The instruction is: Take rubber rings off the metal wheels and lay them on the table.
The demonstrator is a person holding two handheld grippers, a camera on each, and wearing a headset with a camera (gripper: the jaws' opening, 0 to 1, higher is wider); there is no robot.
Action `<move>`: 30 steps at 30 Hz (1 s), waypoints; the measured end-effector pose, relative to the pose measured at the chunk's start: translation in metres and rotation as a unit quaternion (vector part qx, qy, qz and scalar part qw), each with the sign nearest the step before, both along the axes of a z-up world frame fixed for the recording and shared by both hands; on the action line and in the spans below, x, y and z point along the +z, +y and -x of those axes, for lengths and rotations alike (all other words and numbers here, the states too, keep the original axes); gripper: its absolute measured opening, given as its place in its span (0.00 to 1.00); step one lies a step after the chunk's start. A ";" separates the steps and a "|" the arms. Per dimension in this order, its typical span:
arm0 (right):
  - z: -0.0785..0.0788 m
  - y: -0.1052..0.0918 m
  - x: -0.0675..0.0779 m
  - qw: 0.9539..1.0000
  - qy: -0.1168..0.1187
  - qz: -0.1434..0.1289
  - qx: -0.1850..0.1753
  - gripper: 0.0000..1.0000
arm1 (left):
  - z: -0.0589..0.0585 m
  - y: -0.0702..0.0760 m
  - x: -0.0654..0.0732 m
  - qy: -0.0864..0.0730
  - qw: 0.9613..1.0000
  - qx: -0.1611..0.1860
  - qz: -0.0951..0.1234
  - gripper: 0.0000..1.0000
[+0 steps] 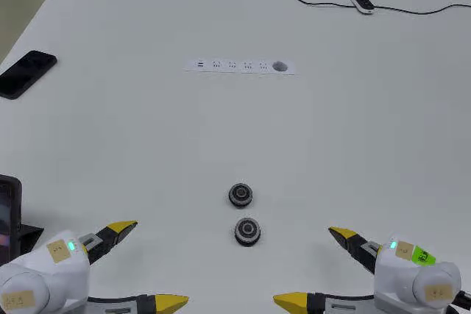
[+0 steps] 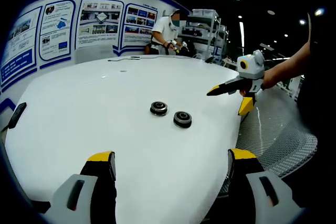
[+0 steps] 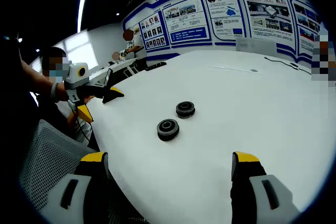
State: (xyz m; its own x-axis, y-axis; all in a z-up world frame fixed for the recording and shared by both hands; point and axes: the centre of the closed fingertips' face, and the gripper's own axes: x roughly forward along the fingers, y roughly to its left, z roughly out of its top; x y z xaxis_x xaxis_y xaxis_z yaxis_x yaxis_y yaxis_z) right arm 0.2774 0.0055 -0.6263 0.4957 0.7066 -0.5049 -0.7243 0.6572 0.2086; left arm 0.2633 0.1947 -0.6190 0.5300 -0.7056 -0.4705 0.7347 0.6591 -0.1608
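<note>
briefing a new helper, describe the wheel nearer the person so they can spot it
On the white table, two small dark wheels lie between the left gripper and right gripper. Pick the near wheel, closest to the person; the far wheel sits just beyond.

Left tongs [image 1: 151, 264], right tongs [image 1: 310, 267]: white, yellow-tipped.

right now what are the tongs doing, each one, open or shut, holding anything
left tongs: open, holding nothing.
right tongs: open, holding nothing.
</note>
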 end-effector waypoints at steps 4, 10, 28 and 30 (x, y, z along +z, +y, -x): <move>-0.002 0.006 -0.002 1.000 0.006 -0.001 0.004 0.97 | -0.003 -0.004 0.000 0.002 1.000 -0.004 -0.002 0.87; -0.005 0.014 -0.004 1.000 0.016 -0.006 0.010 0.93 | -0.008 -0.009 0.000 0.004 1.000 -0.008 -0.004 0.84; -0.010 0.035 -0.007 0.998 0.043 -0.028 0.020 0.84 | -0.021 -0.028 -0.002 0.011 0.999 -0.035 -0.011 0.70; -0.010 0.038 -0.008 0.998 0.045 -0.030 0.022 0.83 | -0.022 -0.031 -0.003 0.012 0.999 -0.038 -0.011 0.69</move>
